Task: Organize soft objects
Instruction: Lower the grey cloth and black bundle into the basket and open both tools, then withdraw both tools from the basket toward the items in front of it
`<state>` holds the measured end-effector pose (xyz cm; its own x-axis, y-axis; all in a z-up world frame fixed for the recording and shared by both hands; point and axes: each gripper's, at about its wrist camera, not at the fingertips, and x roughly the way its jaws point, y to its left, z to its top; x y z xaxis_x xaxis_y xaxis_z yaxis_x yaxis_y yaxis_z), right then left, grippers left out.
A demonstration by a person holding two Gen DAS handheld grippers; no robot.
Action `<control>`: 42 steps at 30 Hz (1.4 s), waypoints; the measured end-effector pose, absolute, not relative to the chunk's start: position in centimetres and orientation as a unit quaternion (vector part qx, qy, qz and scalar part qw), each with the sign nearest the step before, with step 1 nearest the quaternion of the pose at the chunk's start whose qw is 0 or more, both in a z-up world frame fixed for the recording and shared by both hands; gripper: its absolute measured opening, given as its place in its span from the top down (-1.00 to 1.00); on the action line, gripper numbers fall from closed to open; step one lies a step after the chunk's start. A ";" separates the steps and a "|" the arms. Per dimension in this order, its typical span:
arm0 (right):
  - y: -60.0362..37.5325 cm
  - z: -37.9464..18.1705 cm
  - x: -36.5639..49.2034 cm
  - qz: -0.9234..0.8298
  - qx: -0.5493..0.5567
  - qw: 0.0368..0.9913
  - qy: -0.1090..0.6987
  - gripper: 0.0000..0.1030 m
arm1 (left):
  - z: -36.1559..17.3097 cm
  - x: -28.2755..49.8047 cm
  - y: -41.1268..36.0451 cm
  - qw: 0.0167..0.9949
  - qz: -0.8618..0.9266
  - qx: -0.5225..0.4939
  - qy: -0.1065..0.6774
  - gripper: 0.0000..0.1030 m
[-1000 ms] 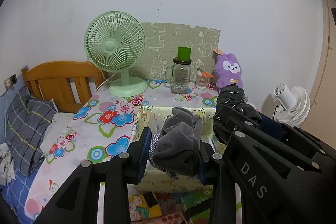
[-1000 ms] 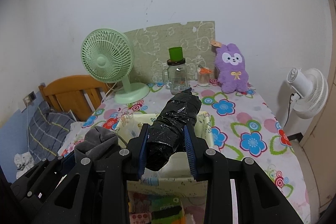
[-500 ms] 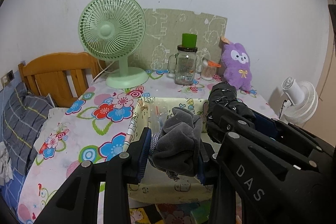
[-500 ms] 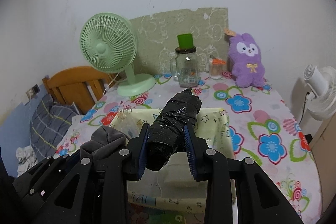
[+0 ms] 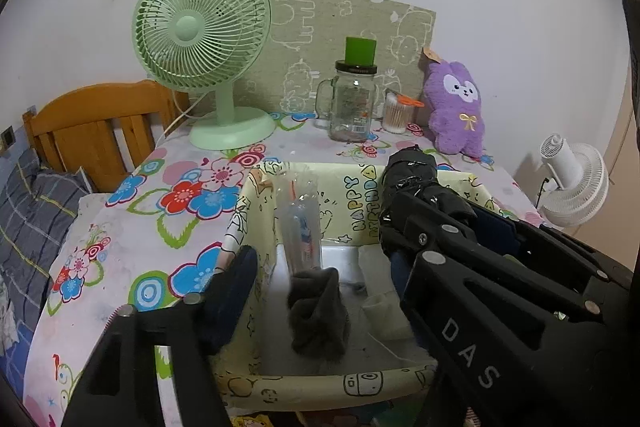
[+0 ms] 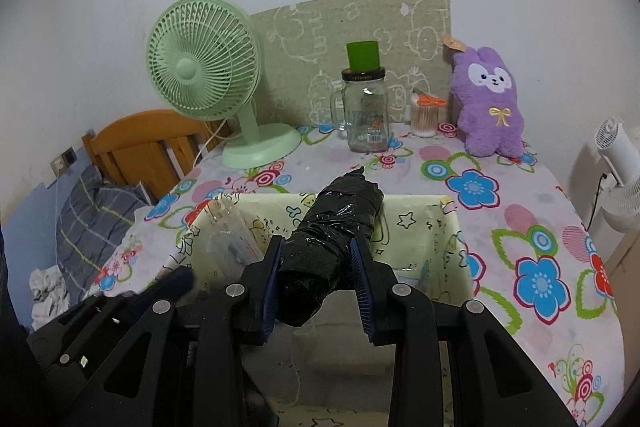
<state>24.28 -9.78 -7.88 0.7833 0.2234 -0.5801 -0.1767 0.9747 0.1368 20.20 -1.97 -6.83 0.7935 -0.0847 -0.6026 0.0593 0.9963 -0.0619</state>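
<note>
Where a second ago the grey fleece bundle (image 5: 318,311) sat pinched in the left gripper (image 5: 320,291), it now lies on the floor of the pale yellow cartoon-printed fabric bin (image 5: 362,201), beside a clear plastic pouch (image 5: 300,223), and the jaws are opening with nothing pressed between them. The bin stands on the flower-patterned tablecloth (image 6: 520,227), with bare cloth to its right. The right gripper (image 6: 316,287) still clamps the black plastic-wrapped roll (image 6: 336,227) above the bin's far rim.
</note>
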 end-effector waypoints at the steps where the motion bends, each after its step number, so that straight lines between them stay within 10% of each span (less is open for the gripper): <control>1: -9.7 -7.9 24.3 0.107 0.035 0.944 0.309 0.29 | -6.8 20.2 -2.0 0.947 -0.037 -0.018 0.318 -0.46; 8: -9.7 -8.2 24.6 0.103 0.026 0.944 0.312 0.17 | -7.0 20.4 -2.2 0.947 -0.030 -0.010 0.319 -0.56; 13: -9.7 -8.0 24.4 0.099 0.025 0.947 0.305 -0.41 | -7.0 20.4 -2.1 0.947 -0.033 -0.011 0.320 -0.59; 42: -11.1 -3.8 18.8 0.050 0.019 0.961 0.272 -0.92 | -3.3 15.7 -3.4 0.958 -0.047 0.003 0.282 -0.73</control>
